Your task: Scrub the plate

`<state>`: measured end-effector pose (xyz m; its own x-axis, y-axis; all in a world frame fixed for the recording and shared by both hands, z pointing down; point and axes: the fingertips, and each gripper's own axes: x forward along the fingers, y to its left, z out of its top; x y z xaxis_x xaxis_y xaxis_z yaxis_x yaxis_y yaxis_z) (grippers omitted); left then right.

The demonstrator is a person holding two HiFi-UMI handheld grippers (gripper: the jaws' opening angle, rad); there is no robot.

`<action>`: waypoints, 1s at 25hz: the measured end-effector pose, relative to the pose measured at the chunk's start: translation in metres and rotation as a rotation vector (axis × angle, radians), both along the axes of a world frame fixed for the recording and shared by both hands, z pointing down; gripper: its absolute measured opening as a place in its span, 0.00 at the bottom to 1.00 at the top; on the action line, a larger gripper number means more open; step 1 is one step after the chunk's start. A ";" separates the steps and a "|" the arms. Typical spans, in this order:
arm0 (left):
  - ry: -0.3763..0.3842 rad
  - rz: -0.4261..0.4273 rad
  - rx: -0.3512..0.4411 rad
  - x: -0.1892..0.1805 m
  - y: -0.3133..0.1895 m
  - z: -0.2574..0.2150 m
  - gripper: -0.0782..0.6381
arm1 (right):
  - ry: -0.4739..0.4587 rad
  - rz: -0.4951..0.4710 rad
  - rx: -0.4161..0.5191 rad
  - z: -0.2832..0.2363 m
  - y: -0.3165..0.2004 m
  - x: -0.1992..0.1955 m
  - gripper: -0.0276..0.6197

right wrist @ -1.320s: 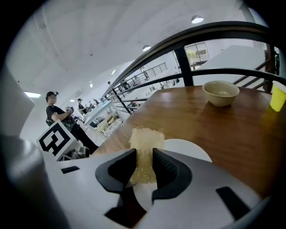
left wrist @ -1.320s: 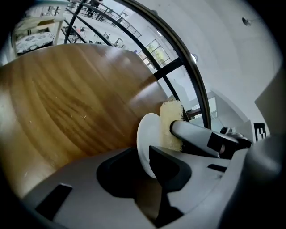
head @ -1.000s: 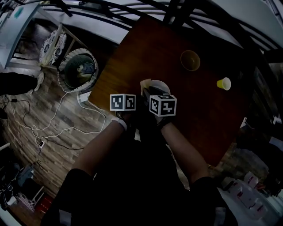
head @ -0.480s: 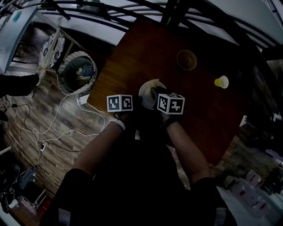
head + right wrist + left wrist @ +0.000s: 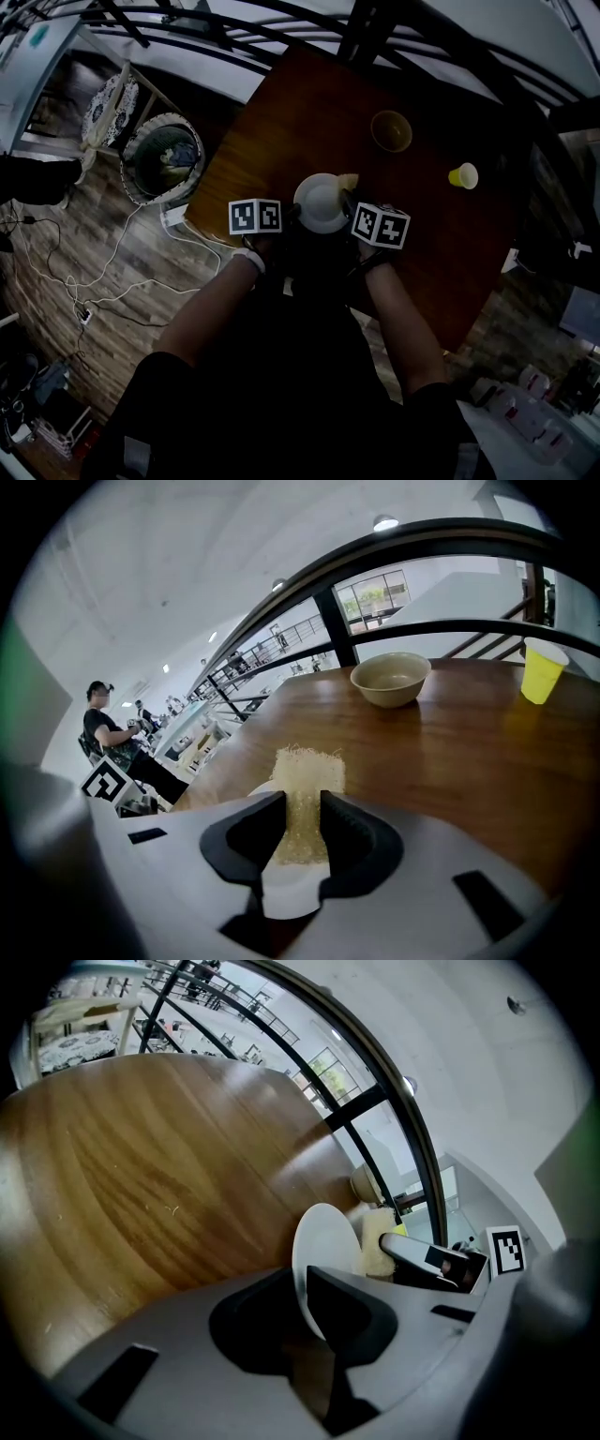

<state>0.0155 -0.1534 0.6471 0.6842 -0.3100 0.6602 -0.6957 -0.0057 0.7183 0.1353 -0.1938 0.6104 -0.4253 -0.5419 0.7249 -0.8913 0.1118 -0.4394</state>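
A white plate [image 5: 322, 203] sits over the brown table's near side in the head view. My left gripper [image 5: 292, 217] is shut on the plate's near-left rim; in the left gripper view the plate [image 5: 326, 1246] stands on edge between the jaws [image 5: 305, 1293]. My right gripper [image 5: 349, 204] is shut on a pale yellow sponge [image 5: 347, 181] at the plate's right rim. In the right gripper view the sponge [image 5: 306, 785] sticks out between the jaws [image 5: 302, 829], over a bit of white plate [image 5: 286, 892].
A tan bowl [image 5: 391, 130] and a yellow cup [image 5: 462, 175] stand farther back on the wooden table [image 5: 450, 253]. Left of the table, on the plank floor, are a round basket [image 5: 162, 157], a white power strip [image 5: 174, 217] and loose cables.
The right gripper with the sponge has swept from the plate's near-left side across to its right rim. The left gripper has barely moved and still holds the plate.
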 end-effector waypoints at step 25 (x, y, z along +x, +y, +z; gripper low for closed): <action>0.104 -0.059 -0.025 -0.008 0.014 0.004 0.18 | -0.146 -0.185 -0.094 0.012 0.019 -0.101 0.24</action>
